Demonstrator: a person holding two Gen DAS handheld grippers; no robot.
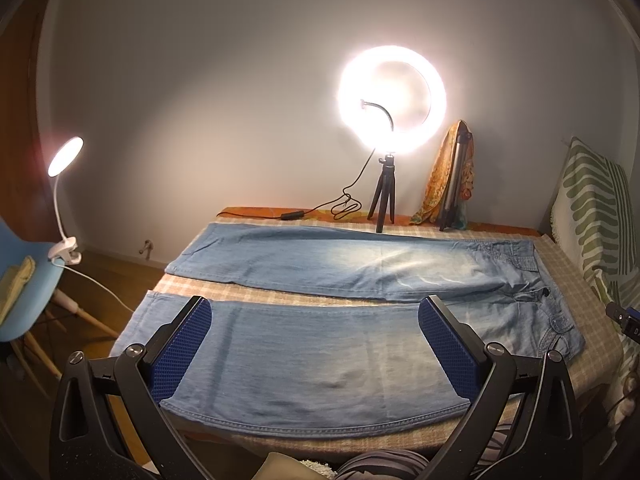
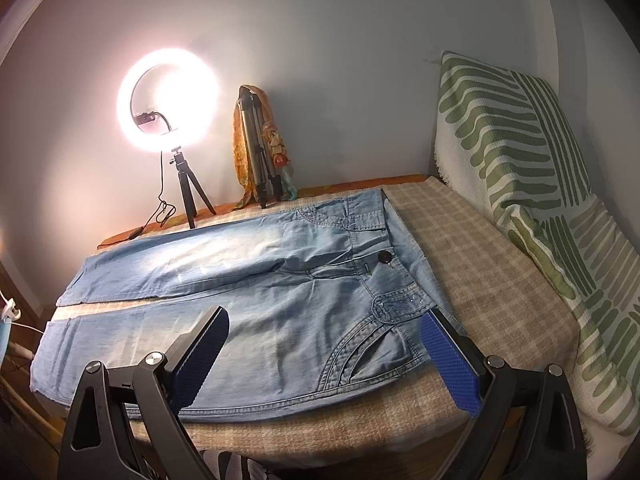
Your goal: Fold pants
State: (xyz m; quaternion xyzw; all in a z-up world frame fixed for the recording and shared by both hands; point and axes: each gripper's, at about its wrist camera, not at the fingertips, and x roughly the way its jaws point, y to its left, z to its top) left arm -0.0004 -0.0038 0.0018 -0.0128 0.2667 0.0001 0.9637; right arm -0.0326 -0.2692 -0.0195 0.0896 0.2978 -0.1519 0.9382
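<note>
Blue-padded left gripper [image 1: 316, 350] fills the bottom of the left wrist view, fingers spread wide, nothing between them, poised over the near leg of the pants [image 1: 320, 352] without touching. Right gripper [image 2: 324, 354] likewise: wide apart, empty, low in the right wrist view, hovering over the hip and front pocket area.

Pants [image 2: 256, 292] are light blue denim, laid flat and front up on the checked tablecloth [image 2: 480, 280]. Long axis runs left-right across both frames; waistband at right, hems at left, legs slightly parted. Dark button shows at the waistband, centre-right in the right wrist view.

No readable writing; a dark device at the right edge of the left view carries letters too cropped to read.

Beyond the far edge: lit ring light [image 1: 392, 100] on a small tripod, folded tripod [image 1: 454, 184] draped with an orange scarf. Green-striped cushion [image 2: 512, 136] at right. Clip lamp [image 1: 66, 184] on a blue chair [image 1: 28, 296], left edge.
</note>
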